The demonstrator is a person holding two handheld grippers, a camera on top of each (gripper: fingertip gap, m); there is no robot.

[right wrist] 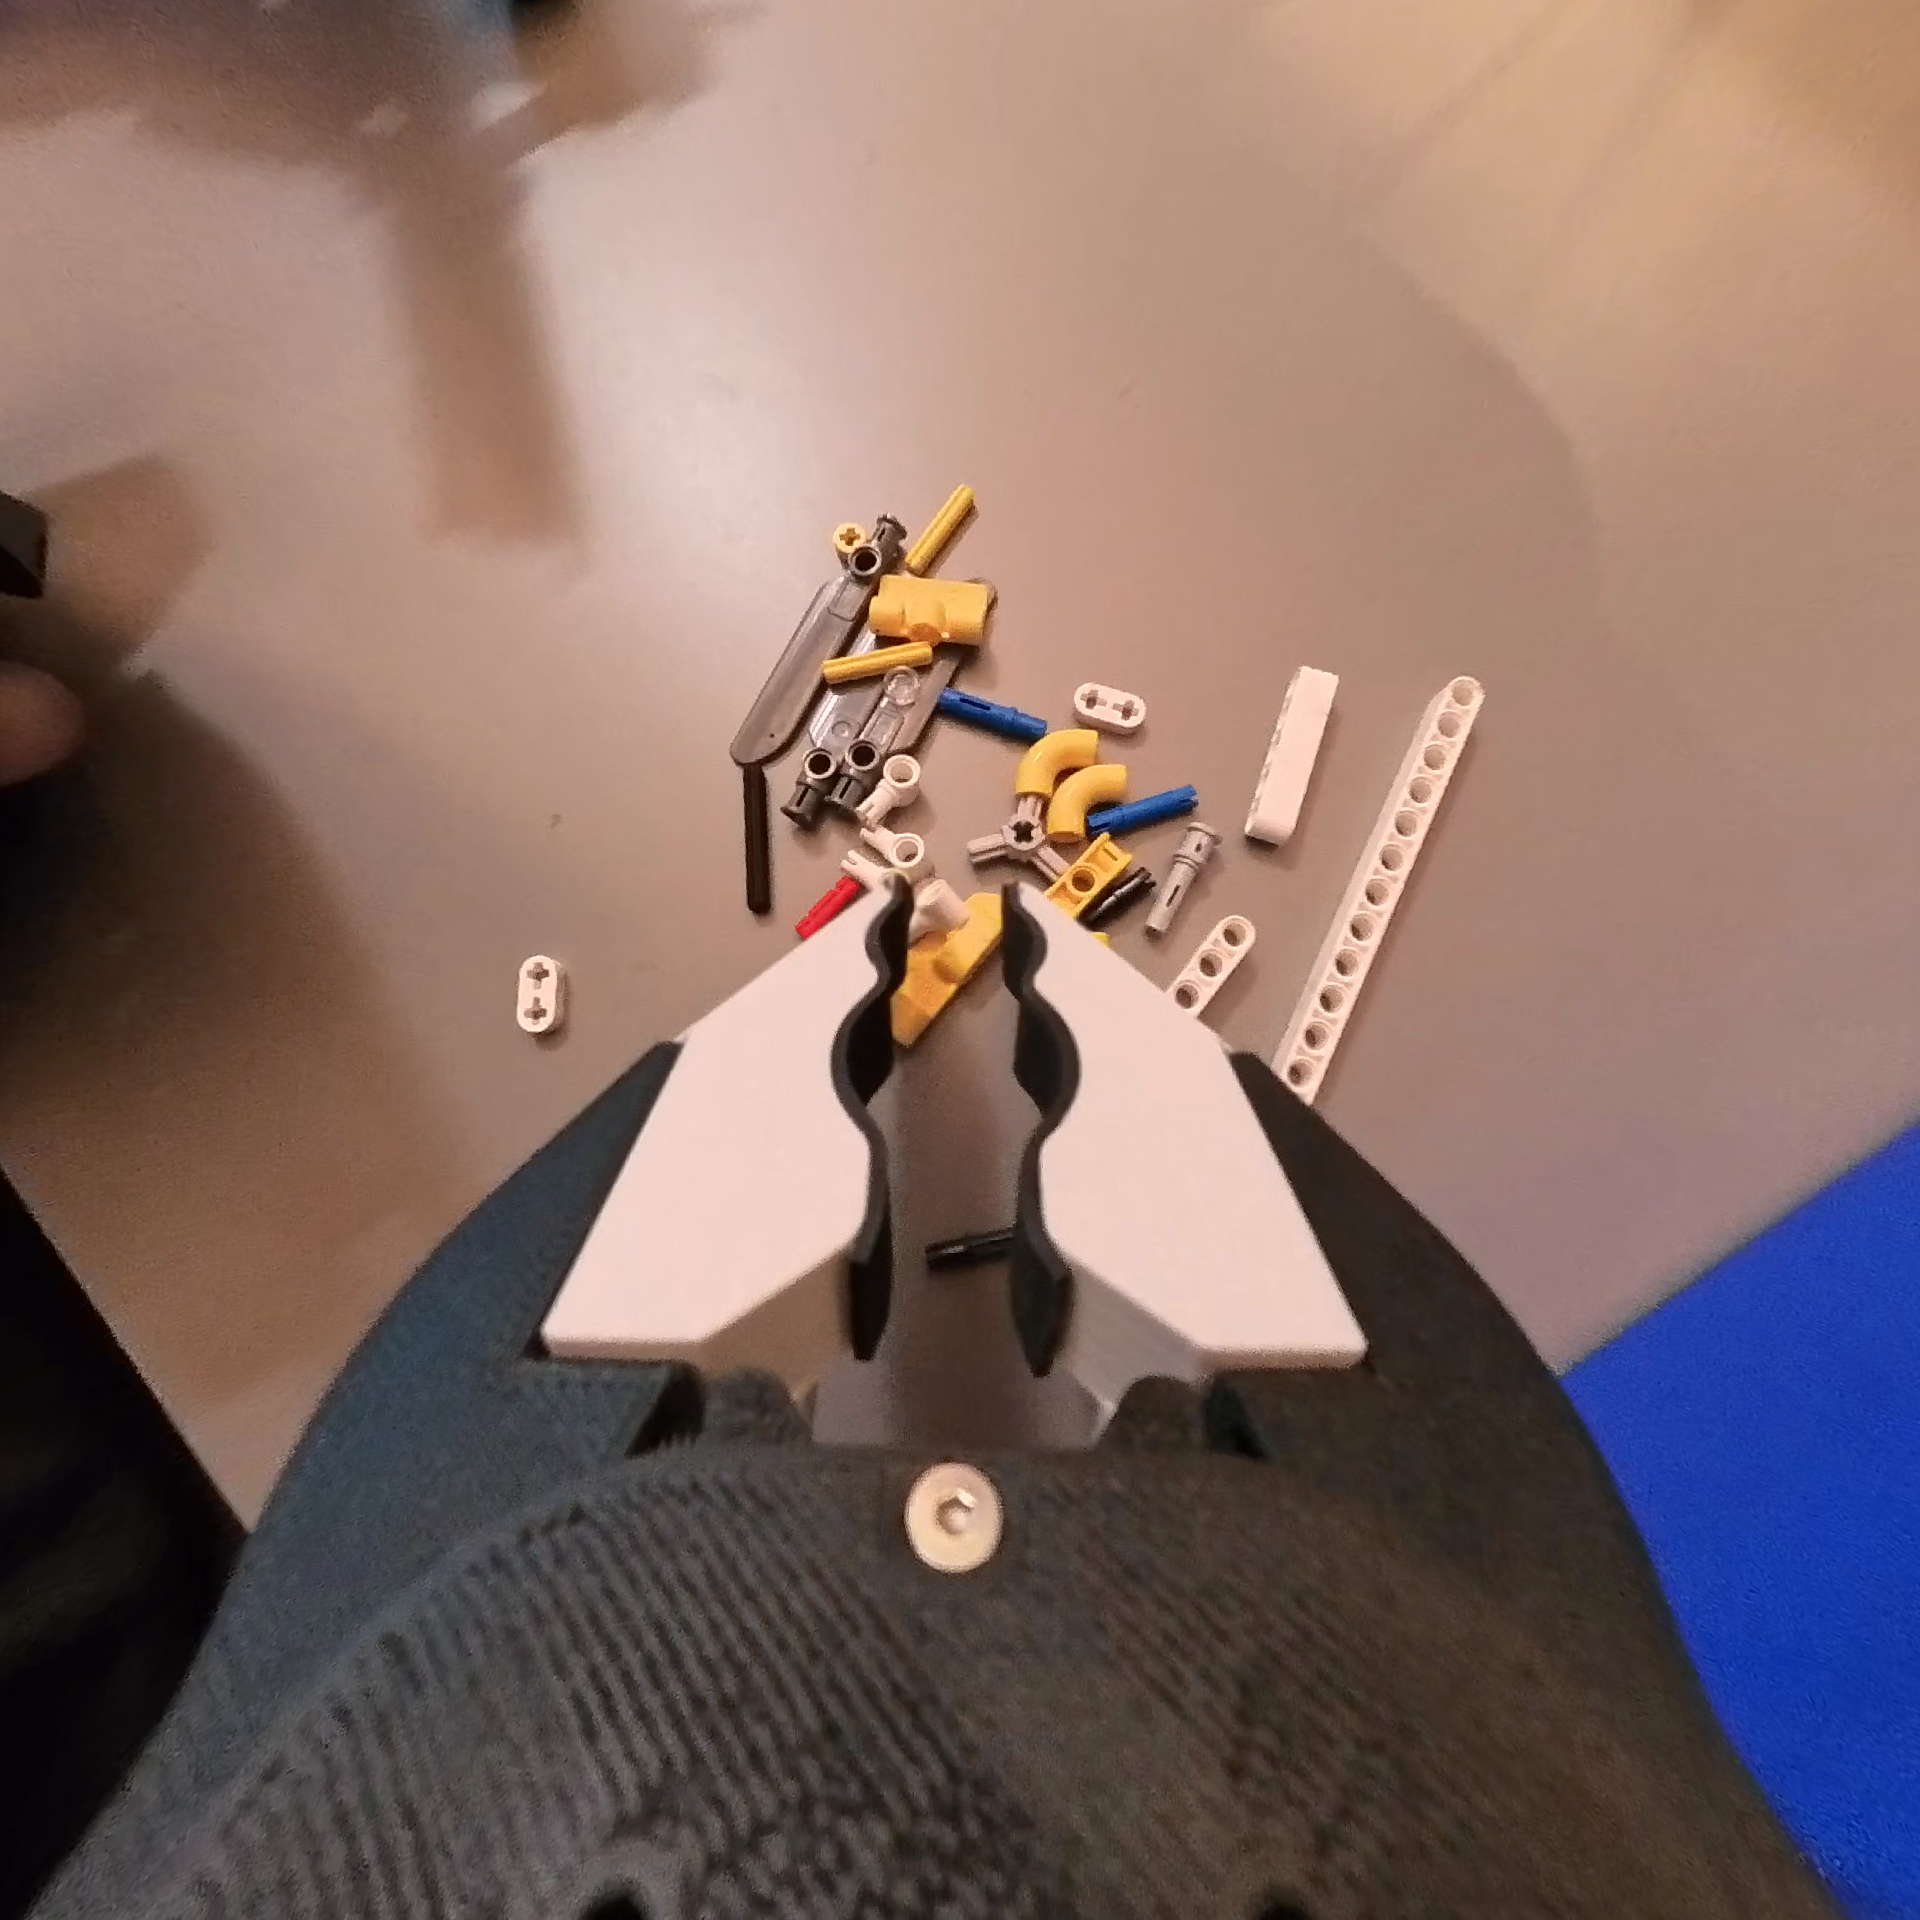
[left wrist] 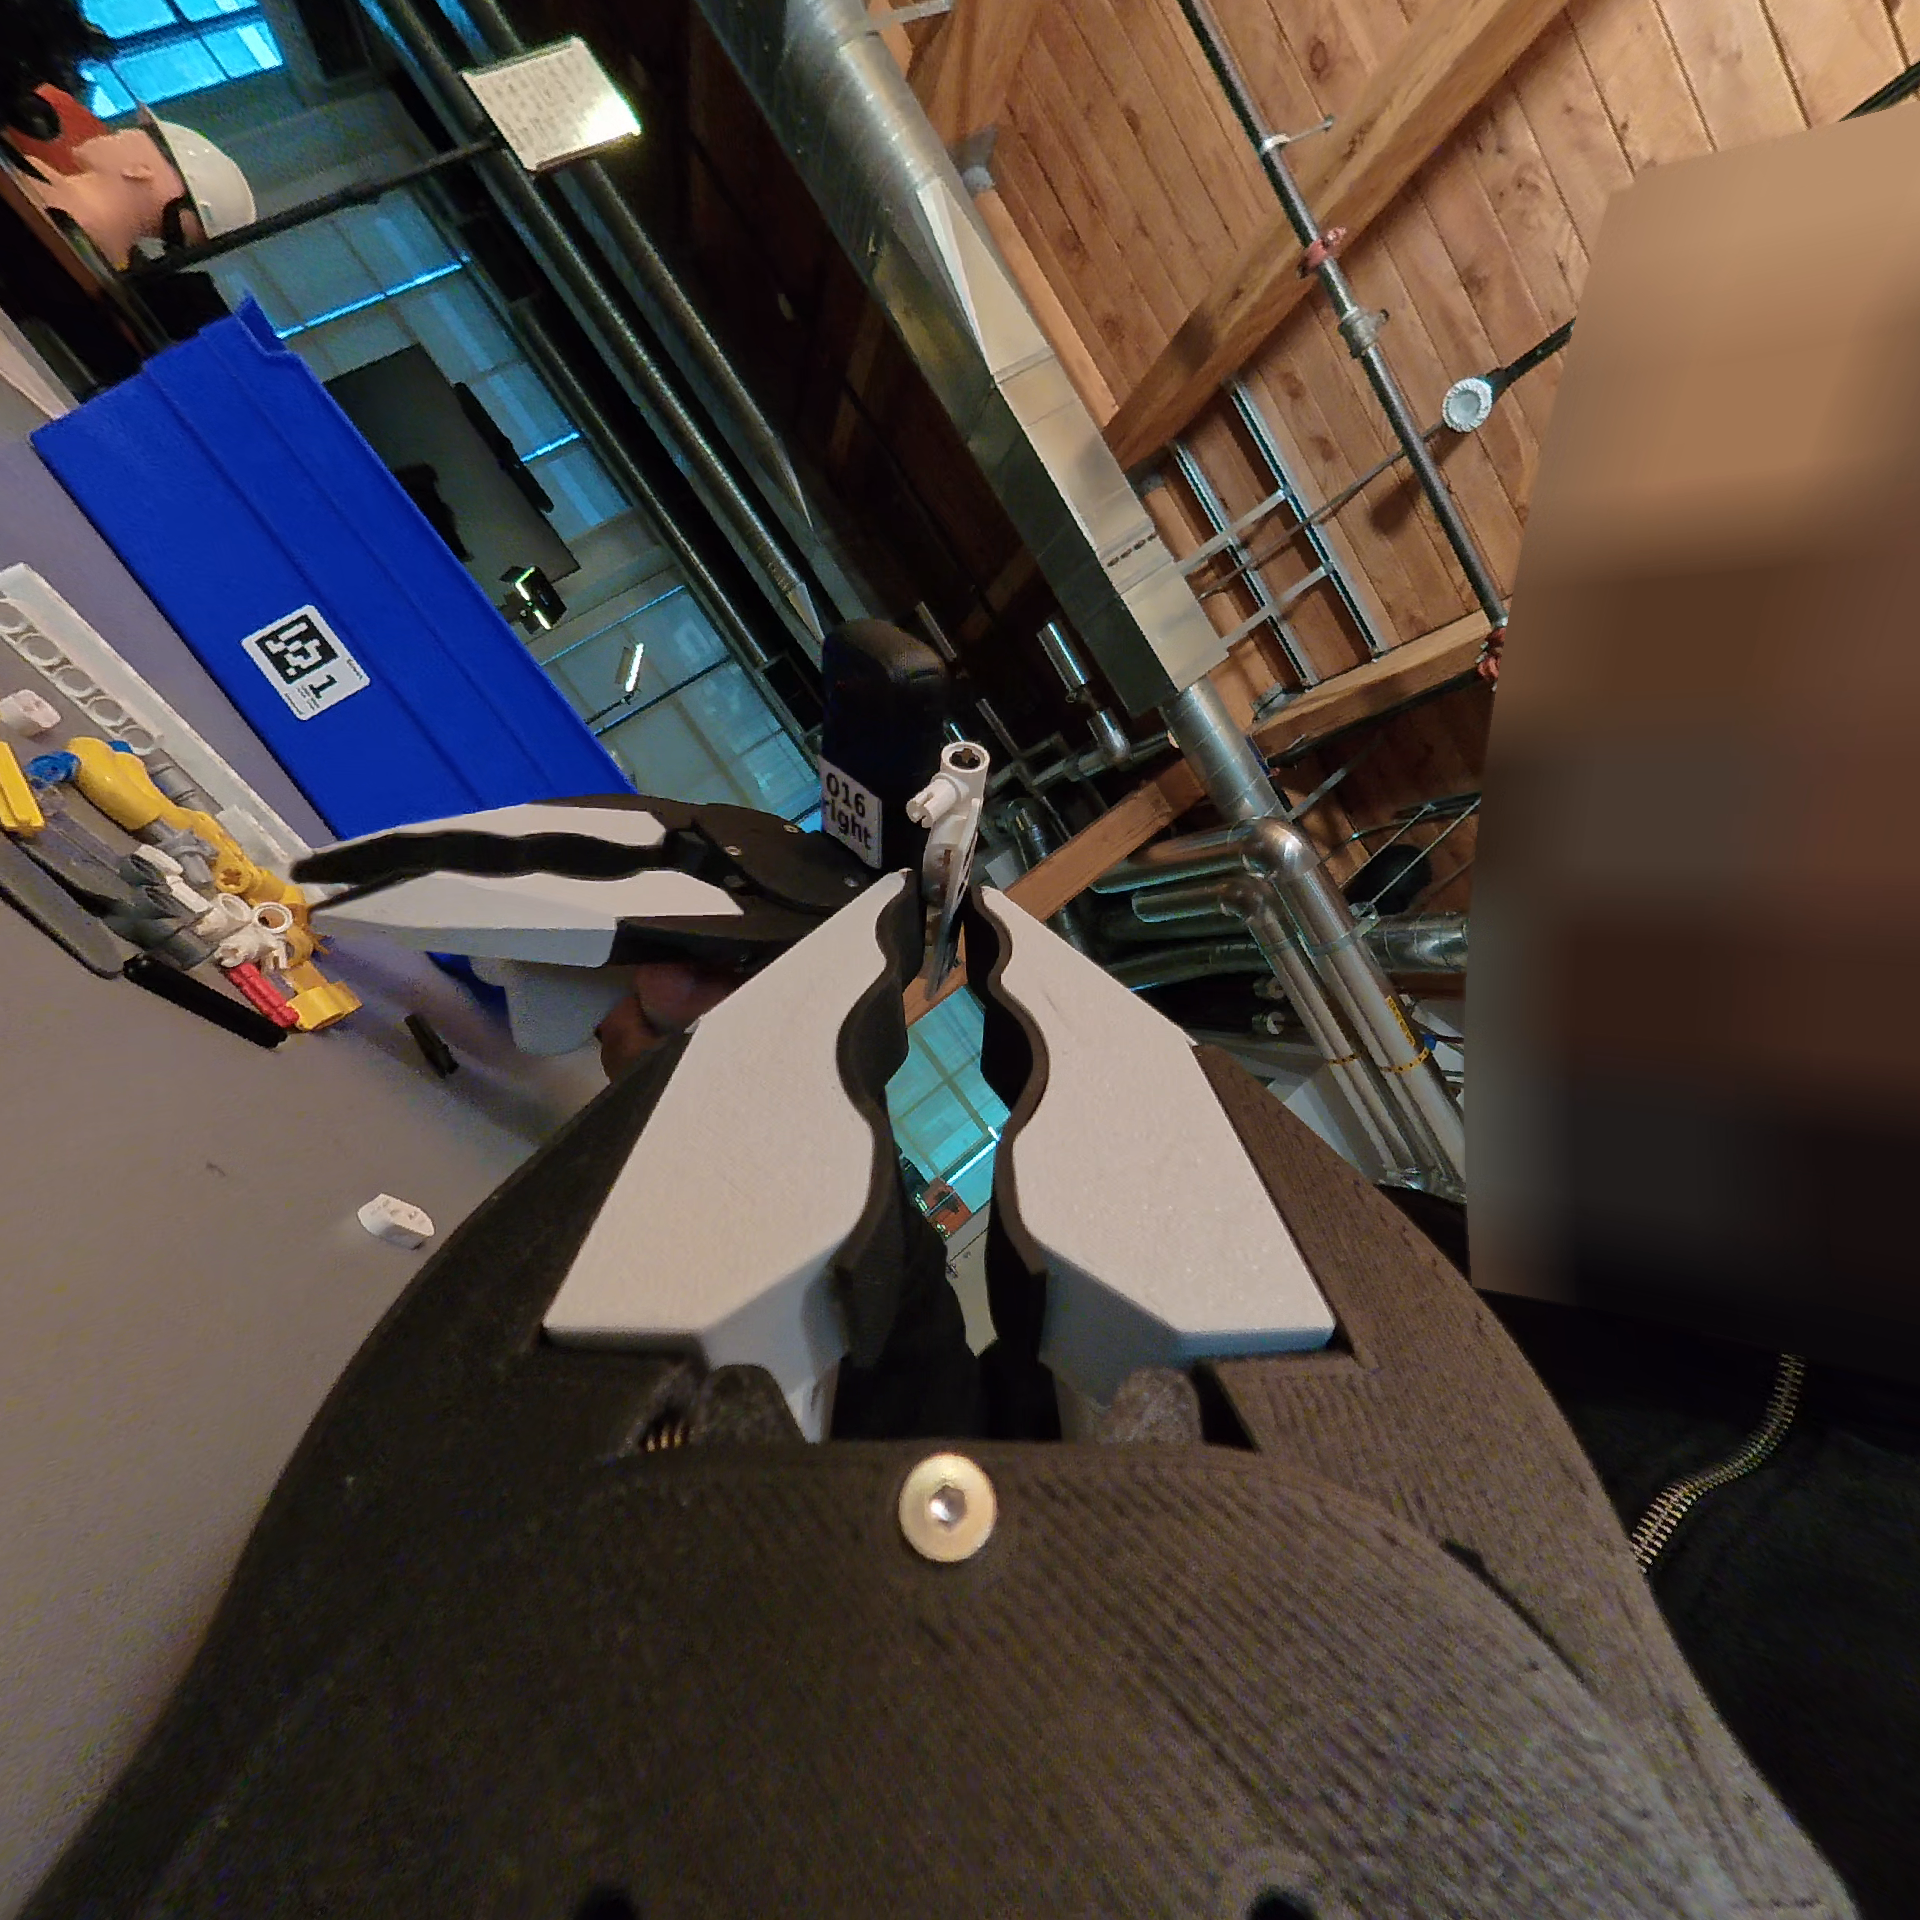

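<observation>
Trouble could come if the left gripper [left wrist: 940, 894], pinching a white connector piece [left wrist: 951, 821], slackens, while the right gripper [right wrist: 956, 904] gapes empty above the yellow plate [right wrist: 940, 966].

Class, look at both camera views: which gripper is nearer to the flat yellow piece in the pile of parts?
Right. The right gripper hovers directly over the flat yellow piece; the left gripper is raised away from the pile, gripping a white part.

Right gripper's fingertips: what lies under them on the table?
Under the open right gripper: a yellow piece with a white connector lying on it, neither pressed by the pads. The fingers hide the yellow piece's left edge.
</observation>
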